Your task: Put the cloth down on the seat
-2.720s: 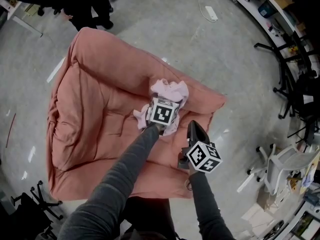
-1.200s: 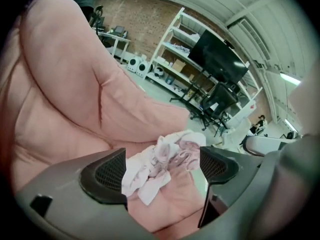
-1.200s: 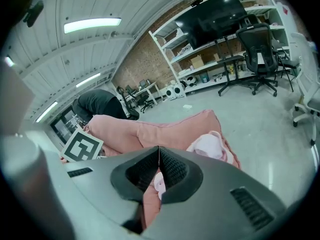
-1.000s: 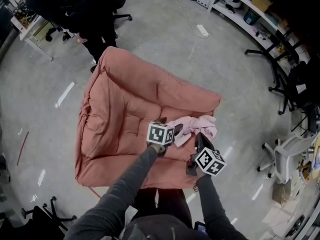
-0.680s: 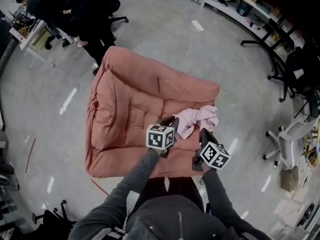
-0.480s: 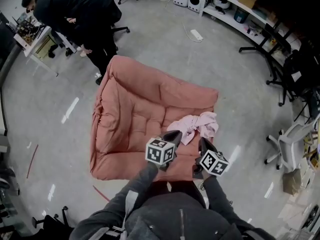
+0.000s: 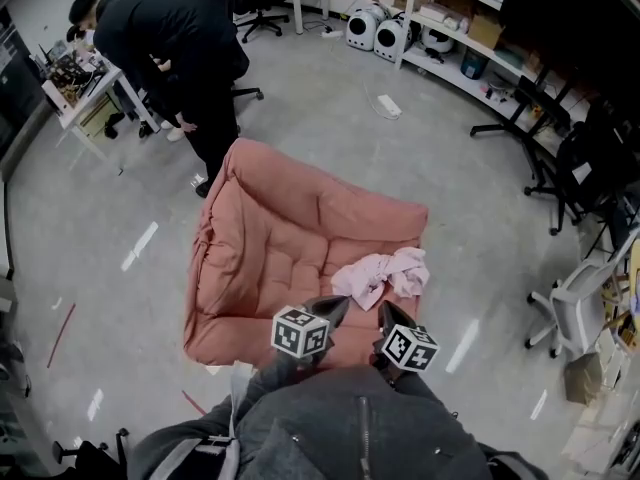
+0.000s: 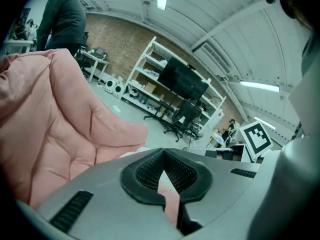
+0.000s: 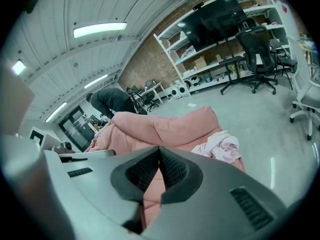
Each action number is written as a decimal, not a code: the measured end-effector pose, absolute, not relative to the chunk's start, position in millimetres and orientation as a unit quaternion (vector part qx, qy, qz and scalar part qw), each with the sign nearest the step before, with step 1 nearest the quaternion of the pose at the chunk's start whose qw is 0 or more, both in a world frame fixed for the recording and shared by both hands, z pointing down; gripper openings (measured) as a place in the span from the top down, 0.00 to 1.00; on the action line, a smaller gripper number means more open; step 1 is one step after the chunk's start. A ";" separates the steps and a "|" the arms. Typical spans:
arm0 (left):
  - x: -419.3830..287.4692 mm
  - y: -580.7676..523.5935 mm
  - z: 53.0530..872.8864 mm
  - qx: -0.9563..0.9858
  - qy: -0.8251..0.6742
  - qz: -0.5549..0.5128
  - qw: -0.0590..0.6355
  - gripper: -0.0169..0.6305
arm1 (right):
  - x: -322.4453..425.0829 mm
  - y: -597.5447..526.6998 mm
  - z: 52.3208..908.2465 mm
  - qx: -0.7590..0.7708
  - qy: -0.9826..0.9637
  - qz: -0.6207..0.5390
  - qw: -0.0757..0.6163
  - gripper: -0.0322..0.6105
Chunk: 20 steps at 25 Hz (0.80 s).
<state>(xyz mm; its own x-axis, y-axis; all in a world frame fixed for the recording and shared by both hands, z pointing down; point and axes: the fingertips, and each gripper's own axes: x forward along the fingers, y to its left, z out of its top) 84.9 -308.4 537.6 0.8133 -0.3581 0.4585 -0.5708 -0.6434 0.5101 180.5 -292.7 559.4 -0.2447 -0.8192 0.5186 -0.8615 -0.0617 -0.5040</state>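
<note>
Pale pink cloth (image 7: 382,273) lies crumpled on the salmon seat (image 7: 262,238), near its front right corner, and nothing holds it. The left tongs (image 7: 336,306) and the right tongs (image 7: 386,312) hover over the front edge of the seat, near the cloth but not touching it. Both are closed and empty. Behind the seat a person in dark clothes (image 7: 170,43) bends over a bench (image 7: 85,83).

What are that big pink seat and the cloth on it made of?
Seat: soft matte fabric, probably over stuffed padding, judging by its puffy tufted seams. Cloth: thin, limp pale pink textile, perhaps cotton, since it lies crumpled in loose folds.
</note>
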 end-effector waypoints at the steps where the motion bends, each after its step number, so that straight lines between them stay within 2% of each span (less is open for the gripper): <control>1: 82.3 -310.2 536.8 0.892 -0.267 0.157 0.330 0.96 | 180.4 -293.7 556.7 0.612 -0.688 0.390 0.026 0.94; 6: 81.1 -319.2 523.5 0.893 -0.284 0.132 0.325 0.96 | 183.7 -295.7 539.6 0.608 -0.703 0.367 0.030 0.94; 20: 64.6 -308.1 536.2 0.885 -0.307 0.153 0.315 0.96 | 189.8 -283.5 529.9 0.622 -0.704 0.342 0.033 0.94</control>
